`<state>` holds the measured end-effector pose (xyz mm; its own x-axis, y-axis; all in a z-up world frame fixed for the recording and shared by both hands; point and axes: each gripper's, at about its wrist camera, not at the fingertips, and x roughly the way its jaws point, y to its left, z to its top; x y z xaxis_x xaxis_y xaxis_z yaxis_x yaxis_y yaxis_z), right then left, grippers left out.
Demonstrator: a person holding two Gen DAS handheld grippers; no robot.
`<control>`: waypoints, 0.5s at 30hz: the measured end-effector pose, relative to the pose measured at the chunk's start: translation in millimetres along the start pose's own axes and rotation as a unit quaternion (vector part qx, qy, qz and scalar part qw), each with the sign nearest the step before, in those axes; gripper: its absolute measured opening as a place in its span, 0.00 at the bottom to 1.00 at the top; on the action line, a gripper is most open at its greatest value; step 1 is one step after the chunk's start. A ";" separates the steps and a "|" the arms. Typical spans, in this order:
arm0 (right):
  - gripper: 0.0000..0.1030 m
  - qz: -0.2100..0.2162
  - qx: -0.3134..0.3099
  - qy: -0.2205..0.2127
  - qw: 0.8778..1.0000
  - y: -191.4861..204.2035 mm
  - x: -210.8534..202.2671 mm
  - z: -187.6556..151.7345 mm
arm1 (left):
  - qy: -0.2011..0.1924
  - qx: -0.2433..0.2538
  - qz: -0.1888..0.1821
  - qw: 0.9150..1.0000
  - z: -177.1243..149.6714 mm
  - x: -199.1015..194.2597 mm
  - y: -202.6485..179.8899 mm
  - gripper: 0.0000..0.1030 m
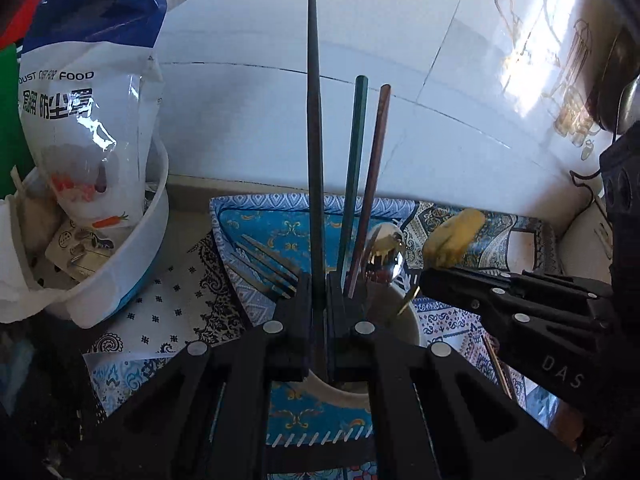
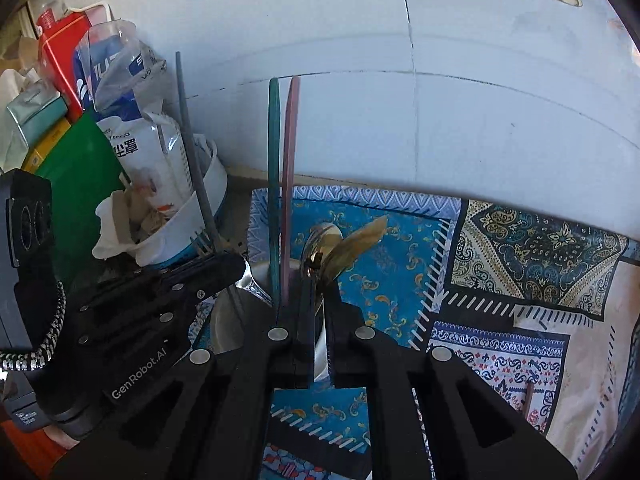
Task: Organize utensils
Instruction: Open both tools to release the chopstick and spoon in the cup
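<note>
Left gripper [image 1: 319,300]: closed on long dark grey chopstick [image 1: 314,120], upright, tip pointing up.
Right gripper [image 2: 319,304]: clamped on gold spoon [image 2: 352,246], bowl tilted up-right.

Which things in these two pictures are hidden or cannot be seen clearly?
- Inside of the cup: left wrist view, covered by both grippers; utensil lower ends unseen.
- Dark chopstick: its lower end vanishes between the left gripper fingers.
- Gold utensil: right wrist view, blurred; the right gripper hides its handle, type unclear.
- Thin stick on the cloth: too small to identify.
</note>
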<state>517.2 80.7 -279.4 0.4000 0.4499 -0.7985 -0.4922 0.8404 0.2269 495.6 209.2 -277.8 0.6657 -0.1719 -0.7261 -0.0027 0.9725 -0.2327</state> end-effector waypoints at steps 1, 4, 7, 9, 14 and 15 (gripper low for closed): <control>0.06 0.001 0.001 0.004 1.000 -0.2 -0.7 -0.4 | 0.003 0.003 0.002 1.000 -0.1 -0.2 -0.4 0.04; 0.06 0.003 0.006 0.013 1.000 -1.7 -4.6 -1.7 | 0.015 0.002 0.002 1.000 1.3 -3.3 -0.1 0.04; 0.15 0.009 0.007 0.018 1.000 -2.0 -13.1 -2.4 | 0.021 -0.001 0.004 1.000 0.3 -11.0 -3.6 0.04; 0.18 0.008 0.003 0.013 1.000 -1.0 -21.3 -4.1 | 0.020 0.001 0.006 1.000 0.5 -19.2 -7.4 0.04; 0.19 0.007 -0.008 0.001 1.000 1.0 -47.4 -10.3 | 0.017 0.010 0.011 1.000 -0.6 -38.8 -20.8 0.05; 0.19 0.005 -0.010 -0.002 1.000 1.1 -51.7 -11.1 | 0.014 0.010 0.010 1.000 -0.9 -45.2 -23.9 0.06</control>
<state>487.4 55.0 -244.1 0.3975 0.4591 -0.7945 -0.5112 0.8298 0.2237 465.0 193.6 -240.0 0.6440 -0.1559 -0.7489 -0.0013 0.9788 -0.2049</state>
